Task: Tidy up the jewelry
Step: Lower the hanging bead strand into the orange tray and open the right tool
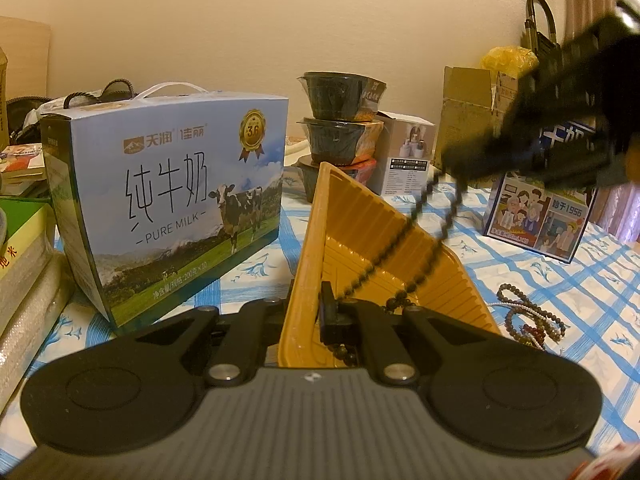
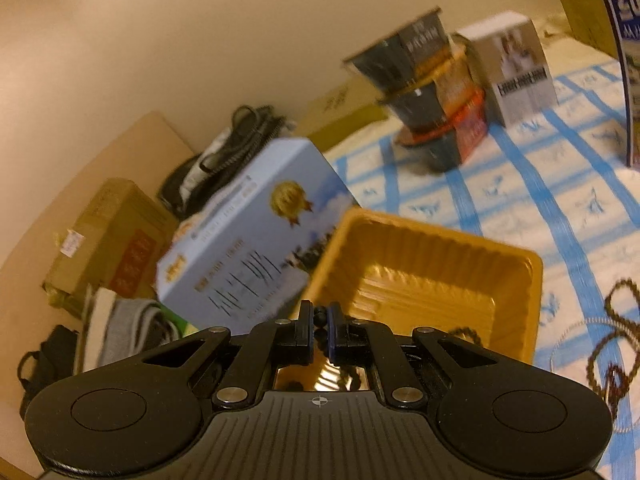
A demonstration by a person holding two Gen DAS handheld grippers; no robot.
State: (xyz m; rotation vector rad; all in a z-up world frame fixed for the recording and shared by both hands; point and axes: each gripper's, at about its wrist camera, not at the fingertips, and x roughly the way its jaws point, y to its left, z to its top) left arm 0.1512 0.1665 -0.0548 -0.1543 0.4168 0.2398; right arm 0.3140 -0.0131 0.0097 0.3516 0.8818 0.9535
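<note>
yellow plastic tray (image 1: 384, 236) stands tilted on its edge, its rim clamped in the left gripper (image 1: 308, 312). the right gripper (image 2: 319, 320) pinches a dark bead necklace (image 1: 400, 240) whose loop hangs into the tray. more bead strands (image 1: 532, 312) lie on the blue-checked cloth (image 1: 560, 272) beside it.

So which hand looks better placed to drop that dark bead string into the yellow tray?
Probably the right. The right gripper is shut on the dark bead string, which hangs into the yellow tray. The left gripper is clamped on the tray's rim, tilting it.
</note>
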